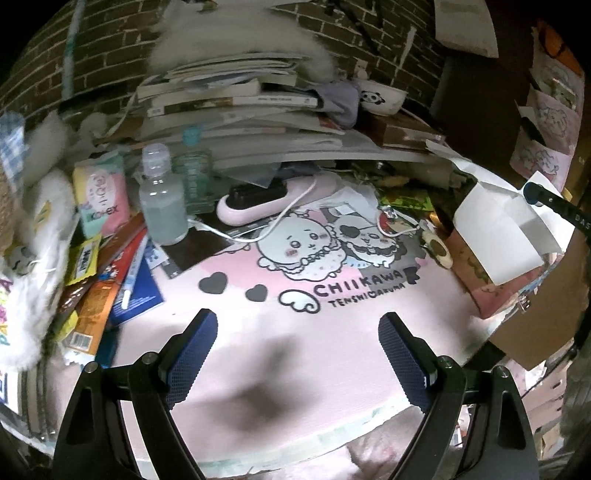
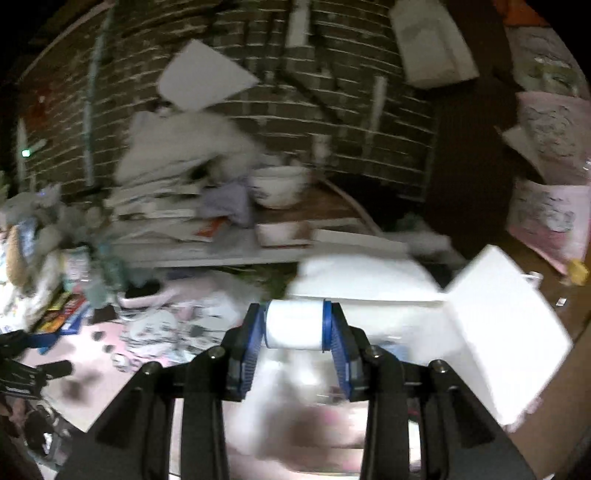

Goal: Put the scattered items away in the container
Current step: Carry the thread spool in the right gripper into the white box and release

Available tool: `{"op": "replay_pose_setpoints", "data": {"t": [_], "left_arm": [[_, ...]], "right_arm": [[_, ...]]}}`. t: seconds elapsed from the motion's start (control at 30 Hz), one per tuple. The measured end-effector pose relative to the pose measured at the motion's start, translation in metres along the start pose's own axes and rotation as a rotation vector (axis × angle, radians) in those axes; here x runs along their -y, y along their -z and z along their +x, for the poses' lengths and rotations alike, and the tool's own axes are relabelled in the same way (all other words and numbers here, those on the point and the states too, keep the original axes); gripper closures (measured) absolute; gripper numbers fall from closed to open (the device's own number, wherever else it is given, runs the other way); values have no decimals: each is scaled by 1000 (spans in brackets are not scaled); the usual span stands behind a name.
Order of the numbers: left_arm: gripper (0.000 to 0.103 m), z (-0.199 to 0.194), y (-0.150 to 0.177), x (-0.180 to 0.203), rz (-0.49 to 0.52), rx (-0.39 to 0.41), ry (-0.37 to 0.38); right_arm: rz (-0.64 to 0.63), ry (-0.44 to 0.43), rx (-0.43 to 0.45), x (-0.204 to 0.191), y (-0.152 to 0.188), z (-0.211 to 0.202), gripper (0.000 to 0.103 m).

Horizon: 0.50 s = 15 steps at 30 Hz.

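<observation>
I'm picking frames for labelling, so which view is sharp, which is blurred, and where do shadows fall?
Left wrist view: sharp, fisheye-bent at the edges, with dark shadows on the pink mat ahead of the open left hand-held gripper. Right wrist view: background smeared by motion blur, dim room; only the right hand-held gripper and its white roll read clearly.

Pink desk mat printed with cartoon animals, two dark hearts and the word CHIIKAWA. Brick wall behind. Stack of books at the back, topped by something white and fluffy. Bowl with a panda face just right of the stack, beside a crumpled purple cloth. White cable curling across the mat's far edge. Cartoon drawings pinned at far right. The right wrist view is blurred; the same wall and bowl are recognisable.
</observation>
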<state>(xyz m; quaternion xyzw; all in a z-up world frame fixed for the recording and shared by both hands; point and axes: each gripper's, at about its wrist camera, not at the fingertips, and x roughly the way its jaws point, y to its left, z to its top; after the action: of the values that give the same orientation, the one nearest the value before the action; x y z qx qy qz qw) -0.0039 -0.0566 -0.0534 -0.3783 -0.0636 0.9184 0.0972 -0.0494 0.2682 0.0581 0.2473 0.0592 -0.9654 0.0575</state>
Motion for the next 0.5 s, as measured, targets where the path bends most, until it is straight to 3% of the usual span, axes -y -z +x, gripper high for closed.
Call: {"op": "replay_pose_setpoints", "data": {"t": [0.27, 0.5], "left_arm": [[16, 8, -3, 19, 38, -27, -9], [16, 23, -7, 40, 71, -51, 6]], "right_arm": [[69, 51, -169, 66, 10, 26, 71], [118, -75, -293, 77, 31, 48, 71]]}}
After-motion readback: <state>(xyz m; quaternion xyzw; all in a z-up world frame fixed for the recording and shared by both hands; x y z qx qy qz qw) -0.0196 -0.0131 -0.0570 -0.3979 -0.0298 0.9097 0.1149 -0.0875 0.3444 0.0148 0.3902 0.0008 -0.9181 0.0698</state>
